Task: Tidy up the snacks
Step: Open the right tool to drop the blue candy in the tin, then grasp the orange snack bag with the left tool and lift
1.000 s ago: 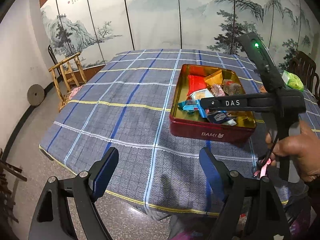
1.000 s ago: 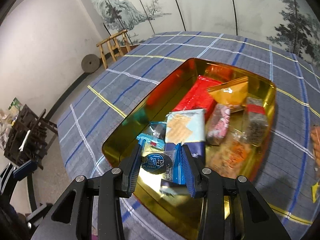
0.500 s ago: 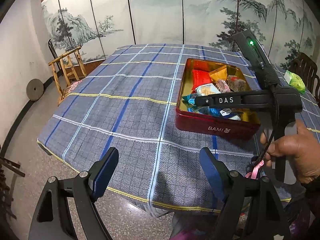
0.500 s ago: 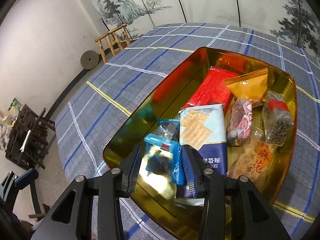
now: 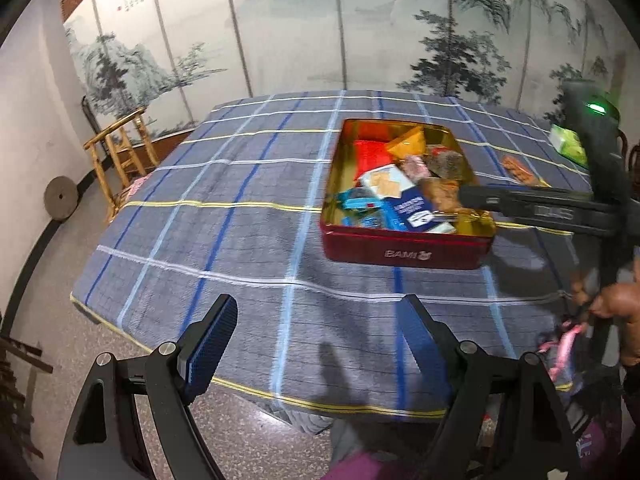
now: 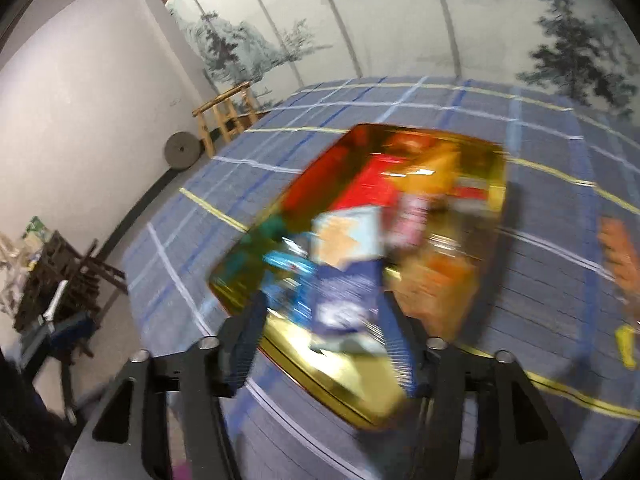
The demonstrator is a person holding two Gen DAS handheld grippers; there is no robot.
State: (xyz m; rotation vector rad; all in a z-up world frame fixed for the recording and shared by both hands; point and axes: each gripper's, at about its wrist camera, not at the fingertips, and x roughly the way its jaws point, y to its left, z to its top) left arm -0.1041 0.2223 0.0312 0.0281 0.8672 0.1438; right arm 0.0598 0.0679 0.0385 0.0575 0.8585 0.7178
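A red tin (image 5: 404, 246) with a gold inside stands on the checked tablecloth and holds several snack packets, among them a red one (image 5: 372, 154), an orange one (image 5: 408, 144) and a blue-and-white cracker pack (image 5: 400, 196). My left gripper (image 5: 316, 344) is open and empty above the table's near edge. My right gripper (image 6: 324, 340) is open and empty, just behind the tin's near rim (image 6: 340, 384); its view is blurred. It shows in the left wrist view (image 5: 520, 204) over the tin's right side.
A green packet (image 5: 568, 146) and an orange snack (image 5: 518, 170) lie on the cloth right of the tin. A wooden chair (image 5: 120, 156) stands at the table's left. A painted folding screen stands behind. A dark rack (image 6: 60, 280) stands on the floor at left.
My right gripper let go of the small dark packet in the tin, opened wider and pulled back toward the near rim. My left gripper drew back a little and stayed open.
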